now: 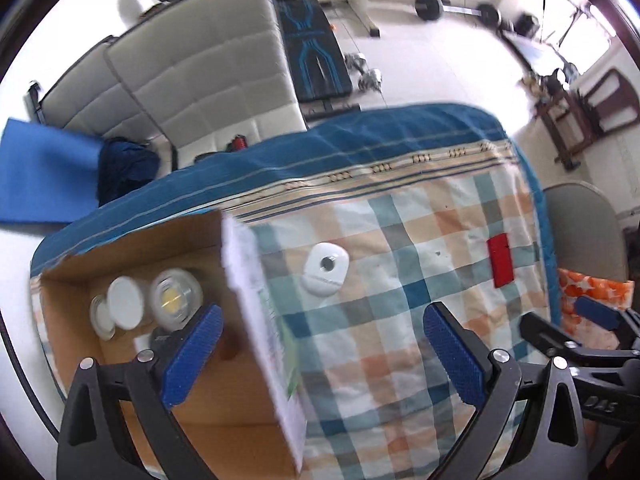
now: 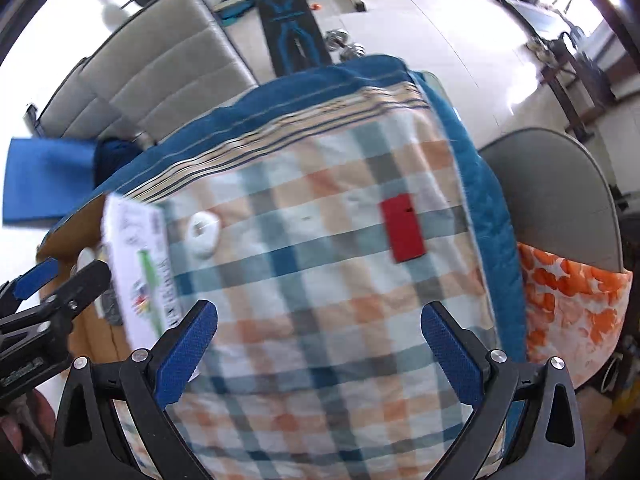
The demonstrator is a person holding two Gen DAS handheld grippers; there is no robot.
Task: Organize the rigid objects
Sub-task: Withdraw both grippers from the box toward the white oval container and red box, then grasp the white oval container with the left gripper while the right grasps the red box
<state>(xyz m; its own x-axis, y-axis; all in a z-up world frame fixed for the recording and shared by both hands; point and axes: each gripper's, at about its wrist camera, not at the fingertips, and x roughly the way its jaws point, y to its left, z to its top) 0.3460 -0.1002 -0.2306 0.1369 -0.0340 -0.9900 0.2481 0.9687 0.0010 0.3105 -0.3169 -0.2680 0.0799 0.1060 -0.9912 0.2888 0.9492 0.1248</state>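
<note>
An open cardboard box (image 1: 208,384) sits on the left of the checked cloth. It holds a clear jar with a white lid (image 1: 125,302) and a clear round container with a yellow inside (image 1: 176,298). A white oval device (image 1: 326,269) lies on the cloth right of the box; it also shows in the right wrist view (image 2: 204,233). A red flat block (image 1: 500,255) lies further right, and shows in the right wrist view (image 2: 402,227). My left gripper (image 1: 320,354) is open and empty, straddling the box's white right wall (image 1: 266,320). My right gripper (image 2: 318,350) is open and empty above the cloth.
The checked cloth (image 1: 400,320) with a blue border covers the table. A grey chair (image 2: 552,196) with an orange patterned cloth (image 2: 572,304) stands at the right. A grey sofa (image 1: 192,72), a blue mat and weights are beyond the far edge.
</note>
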